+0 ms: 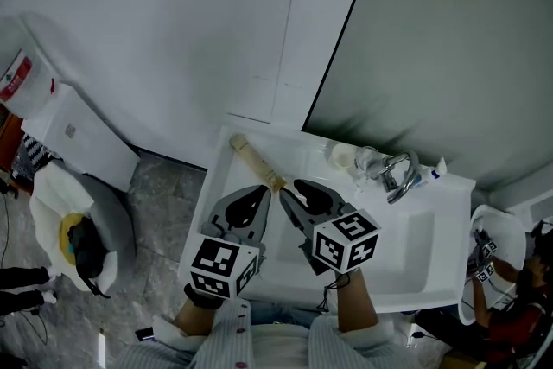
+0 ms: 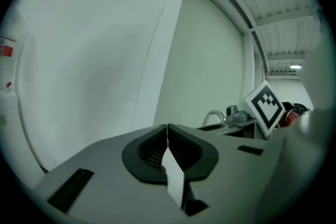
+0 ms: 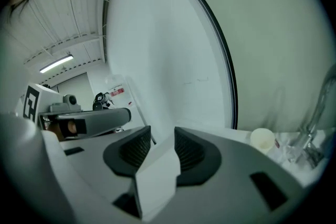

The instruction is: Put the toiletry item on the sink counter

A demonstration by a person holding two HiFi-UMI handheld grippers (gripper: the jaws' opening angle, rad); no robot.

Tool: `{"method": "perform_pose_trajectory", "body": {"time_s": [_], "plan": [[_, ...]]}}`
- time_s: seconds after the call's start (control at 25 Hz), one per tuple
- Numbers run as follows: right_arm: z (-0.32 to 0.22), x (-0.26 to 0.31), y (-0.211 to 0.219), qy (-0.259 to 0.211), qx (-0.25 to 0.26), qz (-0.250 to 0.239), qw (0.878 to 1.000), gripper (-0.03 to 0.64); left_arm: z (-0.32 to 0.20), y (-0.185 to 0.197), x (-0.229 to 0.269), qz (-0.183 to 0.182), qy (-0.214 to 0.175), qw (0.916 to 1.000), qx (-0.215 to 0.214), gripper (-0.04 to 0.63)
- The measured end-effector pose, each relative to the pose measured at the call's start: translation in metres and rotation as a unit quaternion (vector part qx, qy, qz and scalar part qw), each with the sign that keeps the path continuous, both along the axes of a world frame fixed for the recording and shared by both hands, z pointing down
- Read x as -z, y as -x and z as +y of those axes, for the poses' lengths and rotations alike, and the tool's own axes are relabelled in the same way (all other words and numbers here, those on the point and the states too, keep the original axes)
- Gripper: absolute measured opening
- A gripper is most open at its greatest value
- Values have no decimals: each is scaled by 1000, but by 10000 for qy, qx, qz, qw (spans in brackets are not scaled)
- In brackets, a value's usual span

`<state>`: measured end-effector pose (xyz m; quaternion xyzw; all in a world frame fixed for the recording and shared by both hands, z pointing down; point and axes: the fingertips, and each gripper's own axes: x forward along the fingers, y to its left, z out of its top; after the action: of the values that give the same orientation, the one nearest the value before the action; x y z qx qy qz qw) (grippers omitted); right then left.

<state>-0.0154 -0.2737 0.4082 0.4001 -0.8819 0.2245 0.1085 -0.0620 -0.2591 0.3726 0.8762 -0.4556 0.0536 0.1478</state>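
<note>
A beige, stick-shaped toiletry item (image 1: 252, 159) lies on the left rim of the white sink counter (image 1: 432, 220), running from the back corner toward the basin. My left gripper (image 1: 263, 191) hovers just in front of its near end, jaws pressed together with nothing between them (image 2: 167, 128). Beside it my right gripper (image 1: 289, 188) is over the basin, jaws apart and empty (image 3: 161, 136). A pale cup (image 1: 344, 155) (image 3: 262, 139) and the chrome faucet (image 1: 399, 174) (image 3: 315, 134) stand at the back of the counter.
A mirror (image 1: 449, 39) covers the wall behind the sink. Left of the counter are a white cabinet (image 1: 79, 138) and a bin with a white liner (image 1: 73, 233) on the stone floor. Another person (image 1: 510, 281) is at the lower right.
</note>
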Motion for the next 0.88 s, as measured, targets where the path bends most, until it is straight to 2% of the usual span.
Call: {"method": "perform_pose_trajectory", "body": {"time_s": [0.24,0.52,0.88], "plan": [[28,50,-8,-526,-32,-330,9981,144,24,-15,32,150,-327,9992,-143,17],[61,92,-27,-1044,-135,-624,9925,96,55,-35,67,365,-747,9959,-349,17],[99,117,-47,-1457,-174,-567,9875,38,90,-60,85,526,-945,9923,-612,17]]}}
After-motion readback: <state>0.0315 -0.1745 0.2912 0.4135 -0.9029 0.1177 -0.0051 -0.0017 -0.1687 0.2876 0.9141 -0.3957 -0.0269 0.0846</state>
